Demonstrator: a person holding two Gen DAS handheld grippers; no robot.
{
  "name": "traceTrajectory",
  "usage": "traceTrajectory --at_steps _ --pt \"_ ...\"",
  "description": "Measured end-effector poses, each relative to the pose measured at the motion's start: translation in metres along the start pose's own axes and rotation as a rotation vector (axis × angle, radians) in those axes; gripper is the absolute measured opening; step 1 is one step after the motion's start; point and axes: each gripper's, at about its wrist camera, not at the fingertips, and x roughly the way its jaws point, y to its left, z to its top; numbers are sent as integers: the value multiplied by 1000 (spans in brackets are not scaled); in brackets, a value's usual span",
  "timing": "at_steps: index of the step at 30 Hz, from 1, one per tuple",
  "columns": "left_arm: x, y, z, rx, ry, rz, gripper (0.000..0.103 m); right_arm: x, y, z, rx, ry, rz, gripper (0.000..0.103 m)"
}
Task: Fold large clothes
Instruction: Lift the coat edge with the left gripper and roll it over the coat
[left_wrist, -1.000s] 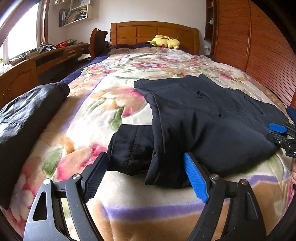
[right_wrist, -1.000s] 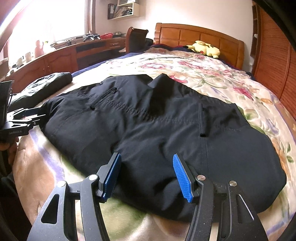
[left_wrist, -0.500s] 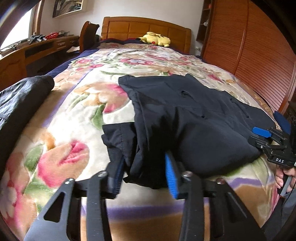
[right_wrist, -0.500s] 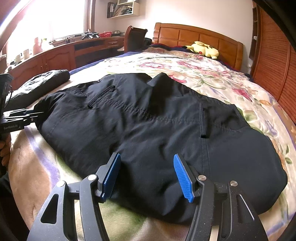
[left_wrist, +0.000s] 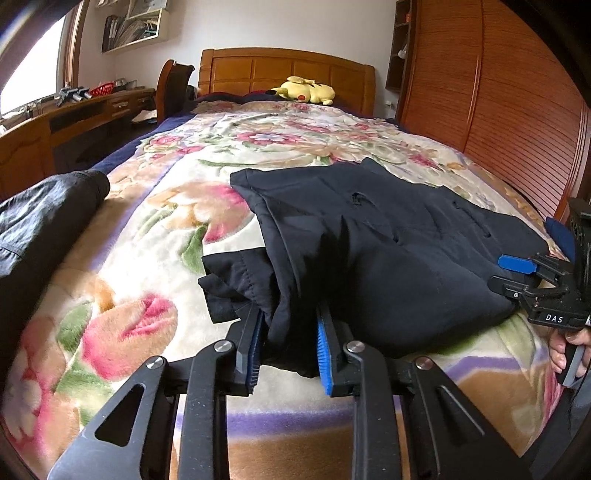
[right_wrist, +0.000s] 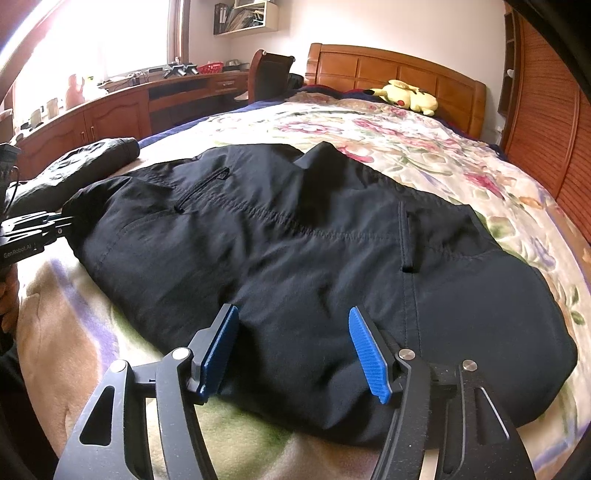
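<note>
A large black garment (left_wrist: 406, 251) with zip pockets lies spread across the flowered blanket (left_wrist: 155, 258), one cuffed part sticking out at its left. My left gripper (left_wrist: 288, 325) is at the garment's near left corner. Its jaws are closing, and a bunch of black fabric is pinched between the blue pads (left_wrist: 323, 347). In the right wrist view the same garment (right_wrist: 295, 229) fills the middle. My right gripper (right_wrist: 291, 325) stands open over its near hem, pads apart from the cloth. Each gripper also shows in the other's view: the right gripper (left_wrist: 517, 273) and the left gripper (right_wrist: 55, 225).
A second dark garment (left_wrist: 44, 214) lies rolled at the bed's left edge. A yellow plush toy (left_wrist: 303, 90) rests by the wooden headboard (left_wrist: 288, 70). A slatted wooden wardrobe (left_wrist: 517, 122) runs along the right; a desk (right_wrist: 110, 110) and chair (right_wrist: 273, 74) stand left.
My left gripper has moved in onto the garment's near left corner and its jaws have narrowed from wide apart onto the fabric. The right gripper has kept still.
</note>
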Motion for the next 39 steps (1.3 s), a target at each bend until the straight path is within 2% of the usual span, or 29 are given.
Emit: traceTrajectory --at_steps 7,13,15,20,25,30,39 --pt "-22 -20 17 59 -125 13 20 1 -2 1 5 1 -2 65" --pt "-36 -50 55 133 -209 42 19 -11 -18 0 51 -12 31 65" --pt "-39 -63 70 155 -225 37 19 -22 -29 -2 68 -36 15 65" --pt "-41 -109 106 252 -259 23 18 -43 -63 -14 106 -68 -106 65" --pt "-33 -172 128 370 -271 -21 18 -61 -93 -28 162 -92 -148 65" --pt "-12 -240 139 461 -240 -79 17 -74 -111 -45 194 -92 -187 65" --pt "-9 -334 129 574 -202 -215 17 -103 -131 -67 240 -105 -228 65"
